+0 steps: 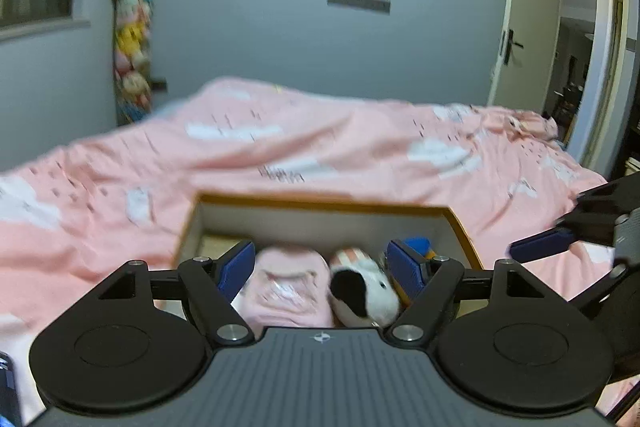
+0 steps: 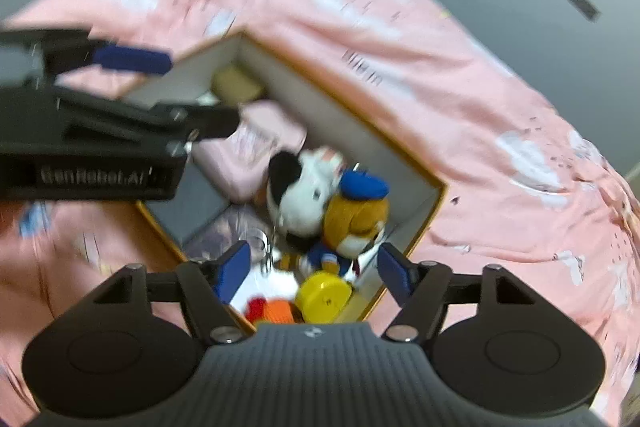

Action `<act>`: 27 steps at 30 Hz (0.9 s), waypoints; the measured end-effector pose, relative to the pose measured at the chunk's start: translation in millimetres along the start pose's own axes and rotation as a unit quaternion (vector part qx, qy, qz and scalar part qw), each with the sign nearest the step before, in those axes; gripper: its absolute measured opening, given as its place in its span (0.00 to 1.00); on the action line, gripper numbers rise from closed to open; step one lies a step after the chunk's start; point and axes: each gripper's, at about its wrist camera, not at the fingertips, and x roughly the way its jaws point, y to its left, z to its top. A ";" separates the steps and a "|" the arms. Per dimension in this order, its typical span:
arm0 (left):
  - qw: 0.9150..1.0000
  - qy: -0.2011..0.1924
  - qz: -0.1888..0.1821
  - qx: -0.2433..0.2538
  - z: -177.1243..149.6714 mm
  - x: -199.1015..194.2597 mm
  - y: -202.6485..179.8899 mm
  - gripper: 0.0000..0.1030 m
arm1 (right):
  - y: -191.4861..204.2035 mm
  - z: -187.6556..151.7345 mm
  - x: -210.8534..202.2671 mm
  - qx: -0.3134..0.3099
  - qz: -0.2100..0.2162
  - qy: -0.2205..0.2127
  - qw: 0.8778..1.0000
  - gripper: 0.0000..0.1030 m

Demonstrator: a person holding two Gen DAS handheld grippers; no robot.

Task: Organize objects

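An open cardboard box point(image 1: 460, 227) point(image 2: 434, 195) with white inner walls lies on the pink bed. Inside it are a pink folded item point(image 1: 284, 287) point(image 2: 248, 151), a black-and-white plush point(image 1: 360, 291) point(image 2: 300, 195), an orange plush with a blue cap point(image 2: 360, 211), a yellow round thing point(image 2: 324, 297) and an orange-red item point(image 2: 272, 309). My left gripper point(image 1: 322, 265) is open and empty, just above the pink item and the plush. My right gripper point(image 2: 314, 267) is open and empty above the box's near end. The left gripper shows at the left of the right wrist view point(image 2: 132, 61).
The pink patterned quilt point(image 1: 320, 143) point(image 2: 460, 87) covers the bed all around the box. A hanging column of plush toys point(image 1: 132, 39) stands against the far wall. An open door point(image 1: 528, 27) is at the right. My right gripper's fingers point(image 1: 540, 247) show at the right edge.
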 end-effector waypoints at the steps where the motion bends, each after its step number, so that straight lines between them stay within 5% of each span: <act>1: 1.000 -0.010 0.009 0.005 1.3 -4.6 -0.8 0.86 | -2.1 2.6 -9.0 0.017 -0.003 -0.015 1.000 0.79; 5: 0.998 -0.037 0.046 0.033 5.8 -19.4 -4.6 0.92 | -2.4 -4.2 -33.7 0.085 -0.020 -0.076 0.993 0.86; 11: 0.990 -0.074 0.082 0.084 2.3 -37.1 -7.9 0.92 | 3.6 -23.8 -59.3 0.176 -0.062 -0.171 0.967 0.94; 20: 0.993 -0.063 0.070 0.070 -12.3 -52.3 1.8 0.92 | 21.9 -49.9 -68.3 0.274 -0.102 -0.242 0.925 0.99; 27: 0.995 -0.027 0.078 0.063 -29.9 -47.6 8.7 0.92 | 53.4 -59.0 -55.3 0.244 -0.115 -0.224 0.937 0.99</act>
